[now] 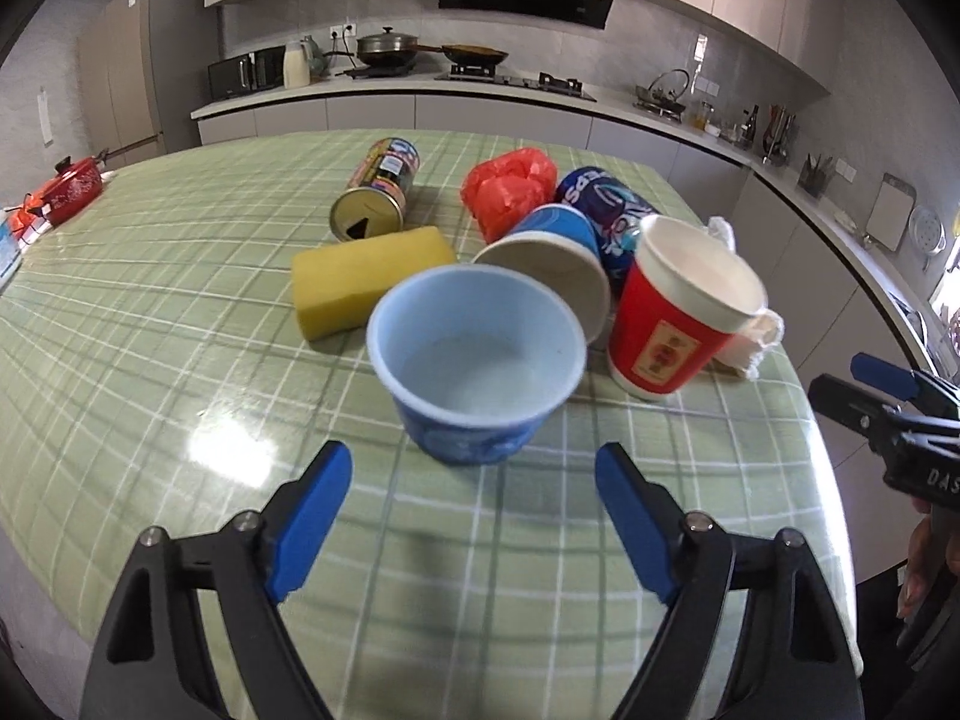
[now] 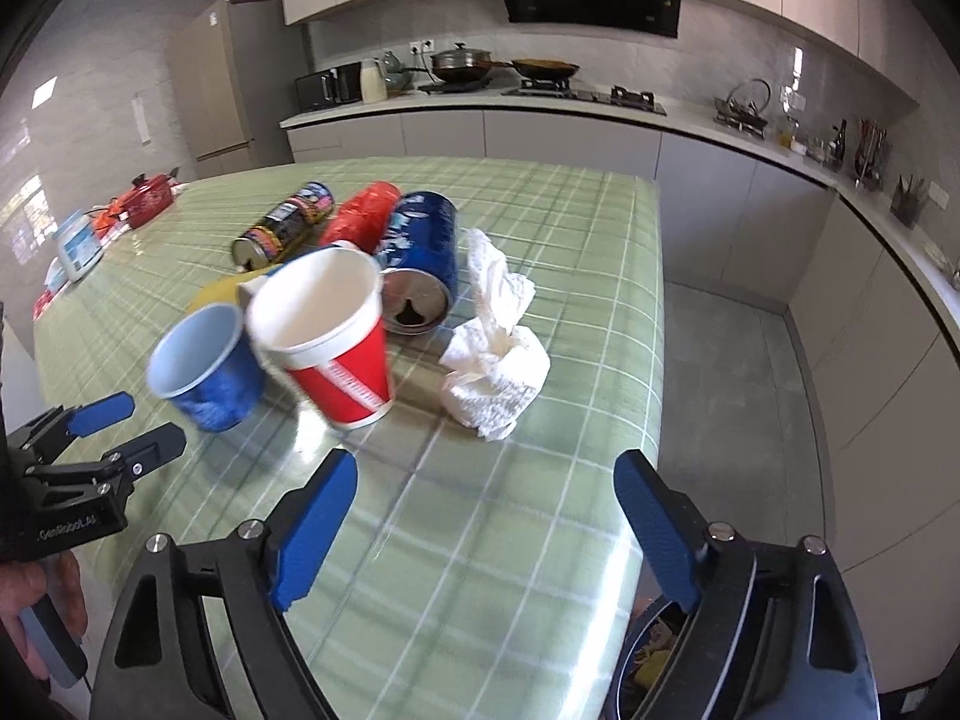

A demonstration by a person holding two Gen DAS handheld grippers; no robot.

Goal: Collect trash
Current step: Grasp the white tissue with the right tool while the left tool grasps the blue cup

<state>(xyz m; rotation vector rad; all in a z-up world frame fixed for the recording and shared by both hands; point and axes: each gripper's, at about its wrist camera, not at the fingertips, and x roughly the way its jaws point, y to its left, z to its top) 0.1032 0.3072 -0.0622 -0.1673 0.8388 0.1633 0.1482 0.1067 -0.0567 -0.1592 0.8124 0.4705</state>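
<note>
Hovering low over the green checked tablecloth [image 1: 150,312], the left gripper [image 1: 474,480] had its blue-padded jaws spread wide and empty, with the small blue cup [image 1: 474,360] standing upright just ahead of them, centred on the gap and apart from both pads. Beyond that cup lay a blue paper cup [image 1: 555,258] on its side, its white mouth facing the jaws, and farther ahead sat a crumpled red plastic bag [image 1: 510,186]. Ahead and to the left of the jaws lay a yellow sponge [image 1: 366,276], with a tipped food can [image 1: 378,192] just behind it. Ahead and to the right stood a red paper cup [image 1: 678,324], a blue drink can [image 1: 612,210] lying on its side behind it. The right gripper [image 2: 486,480] was likewise released, jaws wide apart and holding nothing, poised near the table's front edge. A wad of white paper towel [image 2: 498,360] lay ahead of its jaws, nearly centred between them and well clear of the pads; the red paper cup [image 2: 336,348] stood ahead toward its left finger. Far to the left, near the table's edge, rested a small red pot [image 1: 75,186].
</note>
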